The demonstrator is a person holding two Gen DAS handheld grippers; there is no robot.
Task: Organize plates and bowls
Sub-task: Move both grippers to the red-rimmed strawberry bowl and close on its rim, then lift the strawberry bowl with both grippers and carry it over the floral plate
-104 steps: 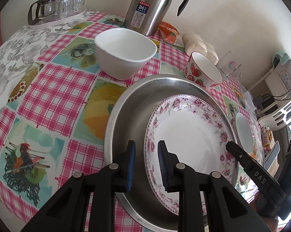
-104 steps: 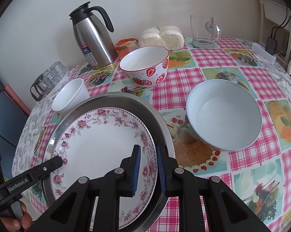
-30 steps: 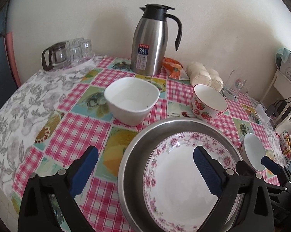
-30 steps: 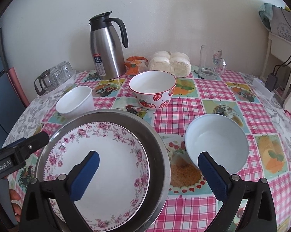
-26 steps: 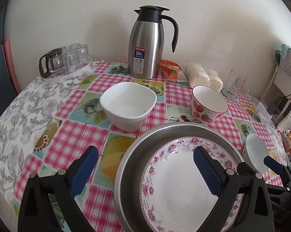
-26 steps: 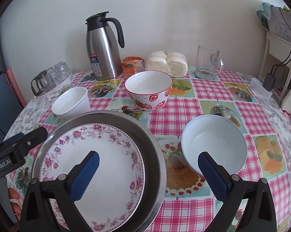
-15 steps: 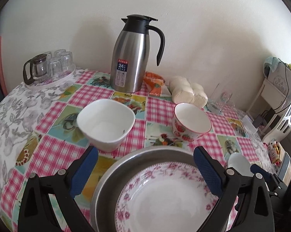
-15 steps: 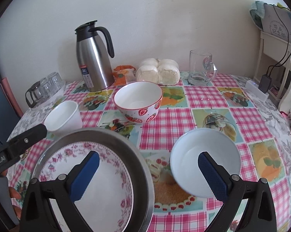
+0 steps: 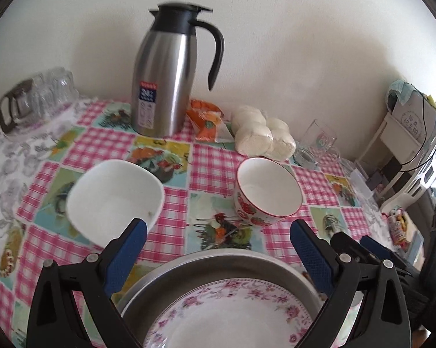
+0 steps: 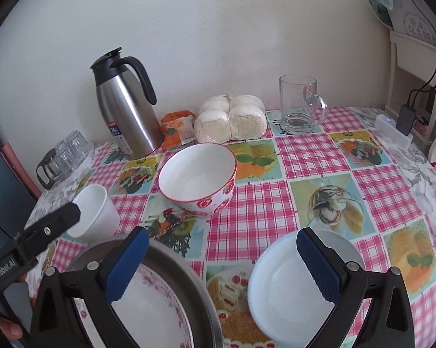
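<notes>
The left claw (image 9: 216, 249) is hanging wide and empty above the near edge of the metal pan (image 9: 218, 264), where the flowered plate (image 9: 232, 313) is lying flat, likely as the base of a stack. The right claw (image 10: 222, 258) is gaping too (nothing between its pads), spanning the pan's rim and the plain white bowl (image 10: 290, 293). The strawberry bowl (image 10: 199, 178) and square white bowl (image 9: 113, 200) are sitting apart on the checked tablecloth (image 10: 305, 150), probably awaiting nesting.

Cut off, hidden and blurred parts

The flowered plate (image 9: 232, 316) and its metal basin (image 9: 218, 261) run off the bottom edge in both views. The white bowl (image 10: 290, 293), lower right, sits partly behind a gripper finger. The glasses (image 9: 48, 95) at upper left are blurred.
</notes>
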